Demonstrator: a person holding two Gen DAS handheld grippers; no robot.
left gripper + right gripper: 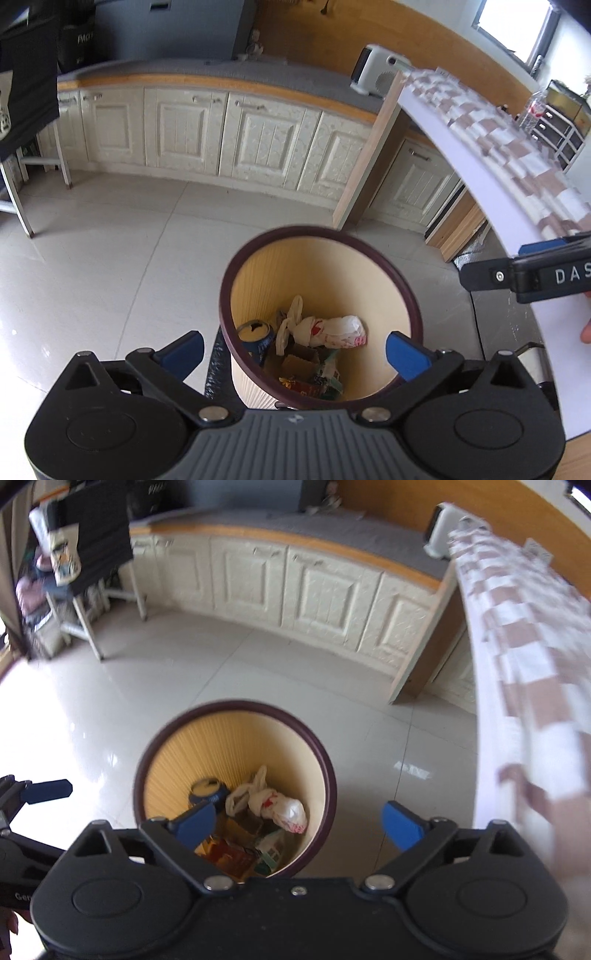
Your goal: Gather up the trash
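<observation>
A round bin point(255, 258) with a dark rim and yellow inside stands on the tiled floor, also in the right wrist view point(236, 731). Inside lie a crumpled white plastic bag point(332, 328) point(284, 808), a dented blue can point(255, 336) point(208, 790), a cardboard piece point(299, 363) and coloured wrappers point(236, 853). My left gripper point(295, 349) is open and empty above the bin's near rim. My right gripper point(299, 823) is open and empty above the bin. The right gripper's body shows at the right of the left wrist view point(524, 275).
A table with a brown and white checked cloth point(517, 147) point(528, 646) runs along the right. Cream cabinets point(221, 136) point(314, 590) with a grey counter line the far wall. A white appliance point(380, 70) sits on the counter. A metal rack with hanging clothes point(74, 561) stands at left.
</observation>
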